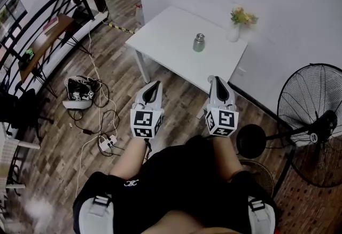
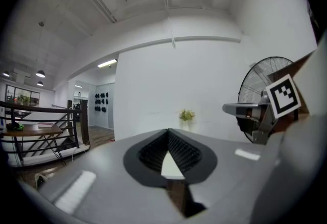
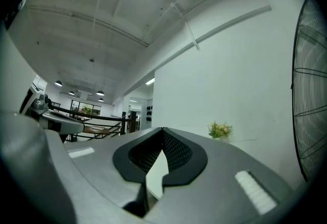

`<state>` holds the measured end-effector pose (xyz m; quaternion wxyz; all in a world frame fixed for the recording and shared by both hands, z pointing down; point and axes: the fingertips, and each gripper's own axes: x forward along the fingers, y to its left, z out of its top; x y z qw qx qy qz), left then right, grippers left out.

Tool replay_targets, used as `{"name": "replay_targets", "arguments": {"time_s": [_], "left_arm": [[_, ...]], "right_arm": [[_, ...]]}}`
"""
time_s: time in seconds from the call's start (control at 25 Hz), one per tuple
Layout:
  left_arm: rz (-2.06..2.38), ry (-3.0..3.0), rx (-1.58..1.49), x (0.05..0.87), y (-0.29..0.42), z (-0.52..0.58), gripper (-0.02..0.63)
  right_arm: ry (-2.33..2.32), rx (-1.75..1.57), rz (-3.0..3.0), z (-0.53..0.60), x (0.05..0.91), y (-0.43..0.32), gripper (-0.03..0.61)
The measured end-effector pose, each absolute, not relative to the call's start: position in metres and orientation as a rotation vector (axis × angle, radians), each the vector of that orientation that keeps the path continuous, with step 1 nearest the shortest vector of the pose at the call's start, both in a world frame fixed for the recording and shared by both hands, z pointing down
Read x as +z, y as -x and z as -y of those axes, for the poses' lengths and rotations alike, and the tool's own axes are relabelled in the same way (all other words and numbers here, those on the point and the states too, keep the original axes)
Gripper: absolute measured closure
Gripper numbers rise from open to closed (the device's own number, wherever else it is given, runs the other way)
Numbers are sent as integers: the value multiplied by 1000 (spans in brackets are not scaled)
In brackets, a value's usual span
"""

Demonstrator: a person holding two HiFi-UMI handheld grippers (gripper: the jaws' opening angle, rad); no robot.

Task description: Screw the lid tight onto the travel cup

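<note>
Two sets of jaws, both pressed together, nothing pinched. Left gripper (image 2: 167, 131): ribbed inner faces meet at the tip, and only a white sliver of background shows in the notch below. Right gripper (image 3: 162, 130): same picture, faces meeting at the tip.

Head view: both grippers sit side by side at frame centre, marker cubes toward the person, tips pointing at the white tabletop (image 1: 165, 35). The left tip is over the wood floor, short of the near edge. The right tip is at the near edge.

Travel cup (image 1: 199, 43) stands upright near the middle of the tabletop. It is above and between the two grippers in the frame, well apart from both. It is silver and its lid (image 1: 200, 36) sits on top; can't tell whether the lid is threaded down.

Vase of flowers (image 1: 236, 25) is at the tabletop's right corner by the wall, right of the cup. Standing fan (image 1: 315, 123) is at the right edge of the frame.

Left of frame, on the floor: a white headset (image 1: 79, 95) in a tangle of cables, with a power strip (image 1: 107, 143) below it. Upper left: a dark railing (image 1: 32, 19) and a wooden desk (image 1: 45, 40).
</note>
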<state>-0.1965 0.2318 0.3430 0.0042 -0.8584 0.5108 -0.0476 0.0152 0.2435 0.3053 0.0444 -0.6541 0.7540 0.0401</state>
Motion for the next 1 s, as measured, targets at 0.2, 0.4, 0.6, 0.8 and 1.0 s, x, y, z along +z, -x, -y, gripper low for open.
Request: {"name": "replay_targets", "arguments": {"time_s": [0.2,0.4,0.6,0.8,1.0], "left_arm": [[-1590,2683,-162,348,201,-224,560],[-1591,2681,-151,348,200,-200,560],[-1594,2673,-152,352,197,-159,560],[-1607,2667,-161,362,174,-97,560],[-1618,2670,-164,358,146,-29,560]], "right_arm": [[2001,84,-2289,-237,313,-12,577],[1992,137,-2293,-213,309,-8,577],[2005,127,-2276,-171,317,-20,577],[1979,117,-2290,-109,322,-43,577],[1970,122,-2325,-42,313,-71,577]]}}
